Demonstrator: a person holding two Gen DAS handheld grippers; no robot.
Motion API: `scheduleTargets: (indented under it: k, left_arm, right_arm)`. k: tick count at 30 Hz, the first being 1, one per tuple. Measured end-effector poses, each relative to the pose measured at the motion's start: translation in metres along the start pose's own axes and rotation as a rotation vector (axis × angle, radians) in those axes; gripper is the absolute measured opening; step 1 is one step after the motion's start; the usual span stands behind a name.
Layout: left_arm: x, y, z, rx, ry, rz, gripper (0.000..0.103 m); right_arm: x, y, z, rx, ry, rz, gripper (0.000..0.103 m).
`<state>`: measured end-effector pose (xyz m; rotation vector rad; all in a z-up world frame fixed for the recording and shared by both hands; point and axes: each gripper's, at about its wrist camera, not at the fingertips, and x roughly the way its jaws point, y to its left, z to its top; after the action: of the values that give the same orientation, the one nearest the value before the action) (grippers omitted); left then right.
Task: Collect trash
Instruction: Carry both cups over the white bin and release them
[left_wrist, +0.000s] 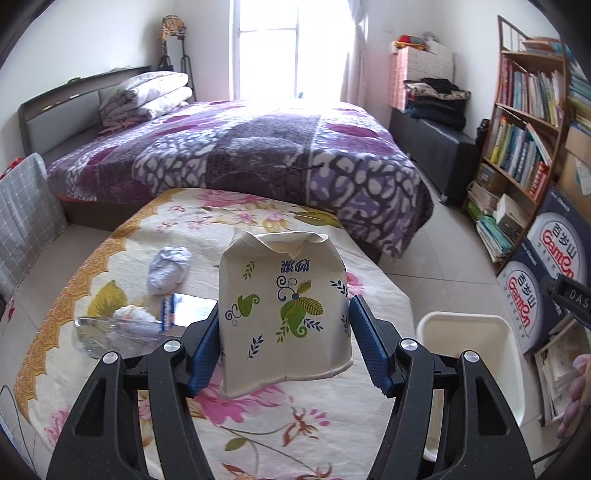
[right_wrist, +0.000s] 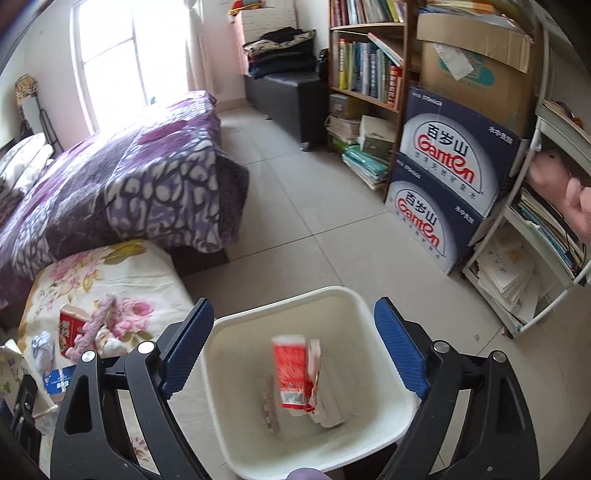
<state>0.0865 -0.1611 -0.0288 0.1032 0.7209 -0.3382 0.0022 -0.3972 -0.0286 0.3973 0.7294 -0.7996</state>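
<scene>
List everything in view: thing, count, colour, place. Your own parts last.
paper cup: 1, white with green leaves, crushed, between left jaws
bin: 1, white, on floor beside table
red carton: 1, red-white, blurred, in bin
red box: 1, on table
wads: 2, white, on table
plastic bottle: 1, clear, on table
table: 1, floral cloth
bed: 1, purple
Ganten boxes: 2, navy, stacked
bookshelf: 1, brown
left gripper: black-blue, jaws round cup
right gripper: open over bin
</scene>
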Motion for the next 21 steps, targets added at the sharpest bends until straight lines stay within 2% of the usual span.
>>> scheduleTargets:
  k: [5,14,21]
  left_arm:
    - [0.009,-0.033,-0.006,0.048,0.029,-0.071,0.065]
    - [0.018,-0.099,-0.02,0.153,0.106,-0.285,0.066]
    - [0.026,-0.131,-0.03,0.185,0.19,-0.455,0.068]
  right_arm:
    - [0.005,-0.026,0.006,0.043,0.009,-0.016,0.087]
    - [0.007,-0.058,0.015,0.112,0.012,-0.037,0.09]
    - [0.01,-0.076,0.018,0.145,0.016,-0.056,0.09]
